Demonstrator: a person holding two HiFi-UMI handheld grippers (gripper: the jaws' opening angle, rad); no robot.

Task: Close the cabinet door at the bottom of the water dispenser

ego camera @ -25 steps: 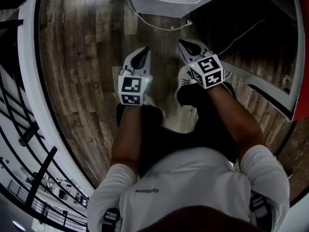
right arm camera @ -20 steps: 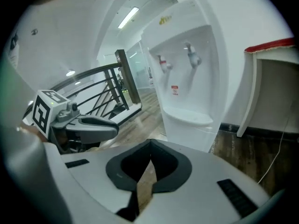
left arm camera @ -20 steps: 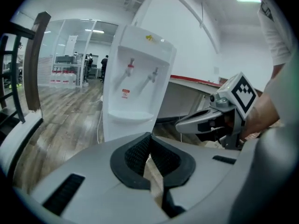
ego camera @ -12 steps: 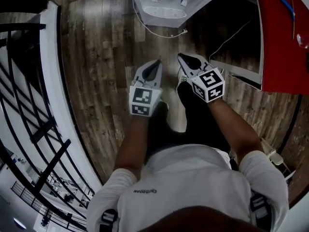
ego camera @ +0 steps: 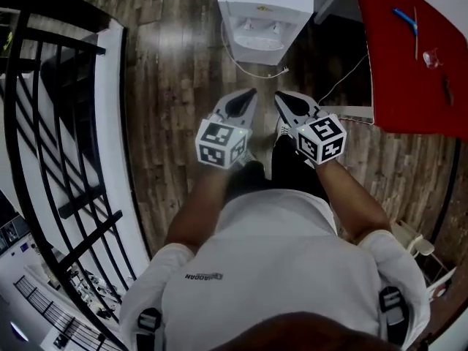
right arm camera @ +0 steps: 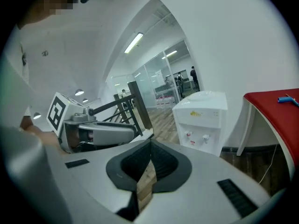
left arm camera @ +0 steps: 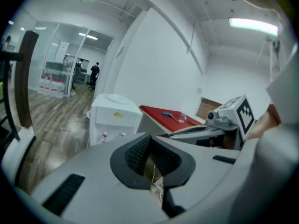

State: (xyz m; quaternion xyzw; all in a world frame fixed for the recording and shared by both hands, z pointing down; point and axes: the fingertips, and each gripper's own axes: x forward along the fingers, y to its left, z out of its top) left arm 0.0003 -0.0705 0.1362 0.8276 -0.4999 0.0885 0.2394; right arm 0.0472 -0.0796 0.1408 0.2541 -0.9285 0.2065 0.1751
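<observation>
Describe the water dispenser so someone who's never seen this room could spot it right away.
Find the red table on the wood floor. Beside it, nearer the black railing, stands the water dispenser: the only white box, with two taps on its front and a white cable below it.

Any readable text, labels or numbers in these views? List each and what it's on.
No text is legible.
Yellow label on the water dispenser: too blurred to read.
Print on the person's white shirt: too small to read.
Marker cubes: black-and-white square codes only, no words.
</observation>
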